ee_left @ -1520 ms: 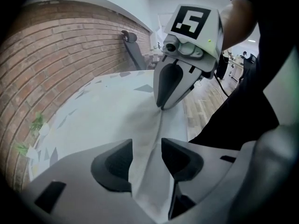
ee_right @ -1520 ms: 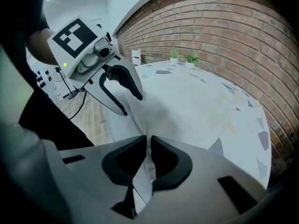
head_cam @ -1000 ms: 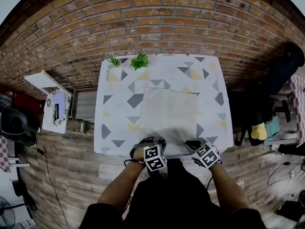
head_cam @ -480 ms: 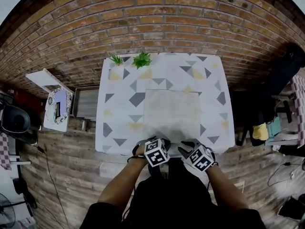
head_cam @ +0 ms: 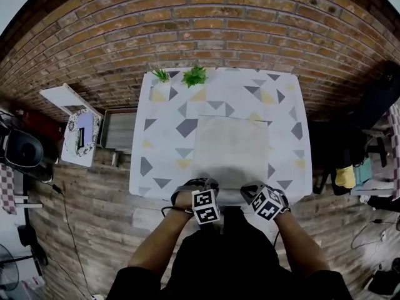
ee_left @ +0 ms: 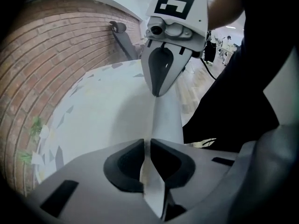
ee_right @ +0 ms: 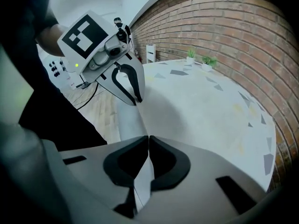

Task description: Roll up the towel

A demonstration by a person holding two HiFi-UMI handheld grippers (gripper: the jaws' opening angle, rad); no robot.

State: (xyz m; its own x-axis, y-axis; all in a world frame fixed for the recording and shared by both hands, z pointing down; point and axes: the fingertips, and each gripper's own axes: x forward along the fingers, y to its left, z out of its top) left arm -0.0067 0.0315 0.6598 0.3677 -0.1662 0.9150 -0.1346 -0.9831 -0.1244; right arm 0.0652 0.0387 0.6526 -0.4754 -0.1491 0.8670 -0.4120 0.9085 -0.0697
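Note:
A pale grey towel [head_cam: 231, 145] lies flat on the patterned tablecloth [head_cam: 161, 136], its near edge at the table's front. My left gripper [head_cam: 200, 189] is shut on the left part of that near edge [ee_left: 166, 118]. Its jaws have just eased open a little, with the cloth still pinched between them [ee_left: 148, 146]. My right gripper [head_cam: 250, 192] is shut on the same edge further right. Its jaws have just been closing, and the cloth is between them [ee_right: 148, 141]. A raised fold of towel [ee_right: 133, 120] runs between the two grippers.
Two small green plants [head_cam: 195, 75] stand at the table's far edge against the brick wall. A small white side table [head_cam: 80, 136] is on the floor to the left. Dark bags and clutter [head_cam: 369, 105] sit on the right.
The right gripper shifted slightly left, came back, and rolled a little. The left gripper stays at the towel's near edge. The head view has shifted a little.

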